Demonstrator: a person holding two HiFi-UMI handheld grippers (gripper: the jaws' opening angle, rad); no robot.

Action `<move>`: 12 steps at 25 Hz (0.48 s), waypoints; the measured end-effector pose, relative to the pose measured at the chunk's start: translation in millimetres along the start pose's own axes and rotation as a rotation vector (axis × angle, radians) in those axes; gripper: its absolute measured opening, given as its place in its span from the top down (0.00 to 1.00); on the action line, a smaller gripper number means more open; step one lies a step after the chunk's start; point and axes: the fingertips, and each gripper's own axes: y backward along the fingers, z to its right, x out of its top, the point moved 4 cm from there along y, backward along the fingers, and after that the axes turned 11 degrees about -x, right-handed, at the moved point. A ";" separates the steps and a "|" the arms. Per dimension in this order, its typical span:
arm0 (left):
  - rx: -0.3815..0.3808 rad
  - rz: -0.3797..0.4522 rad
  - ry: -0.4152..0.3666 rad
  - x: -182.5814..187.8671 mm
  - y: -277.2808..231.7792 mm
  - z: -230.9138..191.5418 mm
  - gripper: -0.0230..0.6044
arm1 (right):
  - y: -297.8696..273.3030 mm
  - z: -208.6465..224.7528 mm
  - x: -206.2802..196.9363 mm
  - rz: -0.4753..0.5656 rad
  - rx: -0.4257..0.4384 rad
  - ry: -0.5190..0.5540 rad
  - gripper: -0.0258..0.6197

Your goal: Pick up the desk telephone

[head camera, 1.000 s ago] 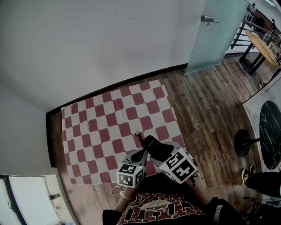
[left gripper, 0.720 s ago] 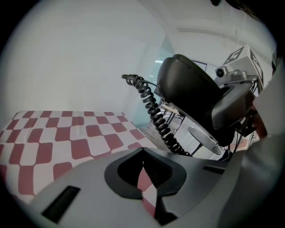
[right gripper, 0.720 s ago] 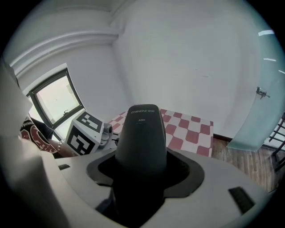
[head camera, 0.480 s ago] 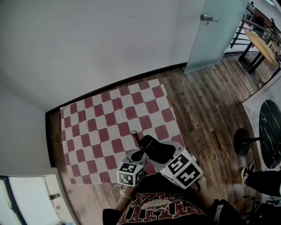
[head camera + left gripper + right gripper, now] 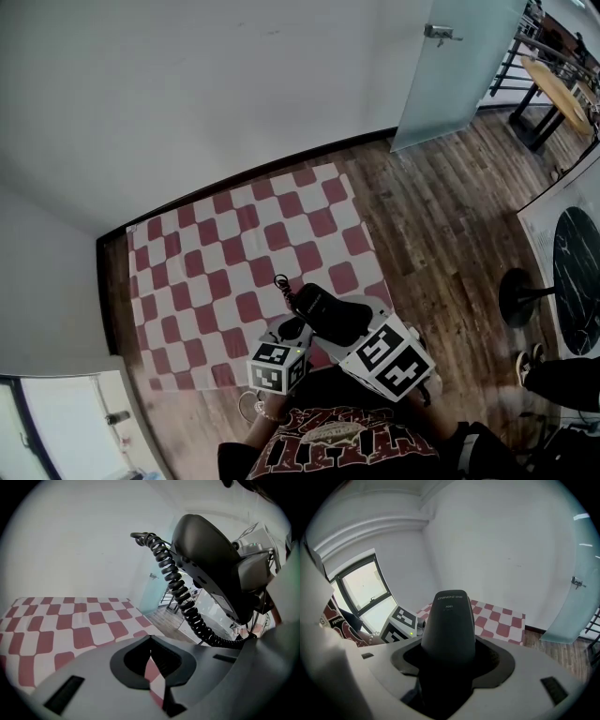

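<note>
Head view first: we've got the phone (image 5: 328,314) up off the mat (image 5: 225,253), over the mat's near edge and close to our chest. The R gripper (image 5: 349,328) is clamped on it. Its black coiled cord (image 5: 281,285) sticks out on the far side. The L gripper (image 5: 286,331) sits just beside the phone on the left, marker cube (image 5: 275,366) facing the cam. The mat is red/white checks and lies flat on the wood floor (image 5: 441,216) against the wall (image 5: 187,103), w/ a frosted glass door (image 5: 450,66) at top right.

L gripper view: jaws are pressed together w/ only a thin slit between the tips, and nothing in there, we just see the mat thru it. The phone hangs up and to the right, underside towards us, and the cord curls down past it. The mat is well below.

R gripper view: jaws are clenched on the phone's black body, which fills the gap and pokes up between them. There's small print on its top end, too tiny for us to read properly. The L gripper's cube is just beside it on the left, w/ a window (image 5: 363,592) behind it and the mat beyond the phone.
</note>
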 end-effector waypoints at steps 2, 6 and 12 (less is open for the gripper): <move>-0.003 -0.009 0.005 -2.8 -0.5 -0.3 0.95 | -1.3 -0.3 -0.6 -0.003 0.005 0.003 0.52; -0.010 -0.014 0.003 -6.5 -2.7 0.2 0.95 | -2.3 0.4 -2.6 -0.009 0.007 0.009 0.52; -0.009 -0.014 0.000 -4.0 -1.5 2.0 0.95 | 0.1 2.5 -3.3 -0.003 0.009 -0.004 0.52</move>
